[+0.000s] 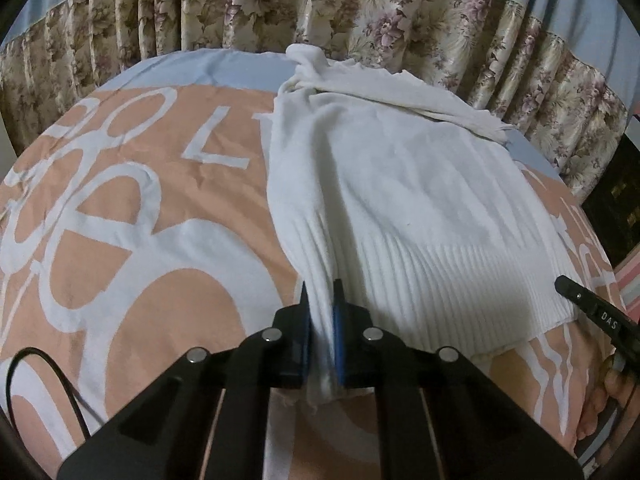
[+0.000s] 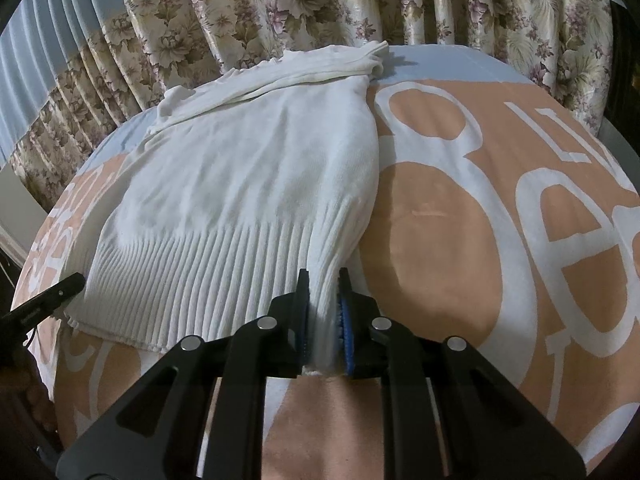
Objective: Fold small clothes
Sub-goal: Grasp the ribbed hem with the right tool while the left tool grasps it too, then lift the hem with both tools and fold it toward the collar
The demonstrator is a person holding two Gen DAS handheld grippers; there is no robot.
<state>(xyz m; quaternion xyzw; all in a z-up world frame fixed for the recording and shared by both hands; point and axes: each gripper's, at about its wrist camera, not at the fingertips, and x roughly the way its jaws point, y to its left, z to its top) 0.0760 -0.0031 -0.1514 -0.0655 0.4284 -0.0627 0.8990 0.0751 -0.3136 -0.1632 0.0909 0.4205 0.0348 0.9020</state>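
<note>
A white knit sweater (image 1: 400,184) with a ribbed hem lies spread on an orange and white bedspread (image 1: 140,208). My left gripper (image 1: 322,292) is shut on the ribbed hem at the sweater's left corner, lifting it slightly. In the right wrist view the sweater (image 2: 248,176) lies the same way, and my right gripper (image 2: 323,280) is shut on the ribbed hem at its right corner. The sleeves are bunched at the far end near the collar (image 2: 320,64). The other gripper's tip shows at the edge of each view (image 1: 588,304) (image 2: 48,296).
Floral curtains (image 1: 360,8) hang close behind the bed's far edge. A dark cabinet (image 1: 616,200) stands at the right in the left wrist view. The bedspread (image 2: 500,220) extends wide to the right of the sweater. A black cable (image 1: 52,376) trails at lower left.
</note>
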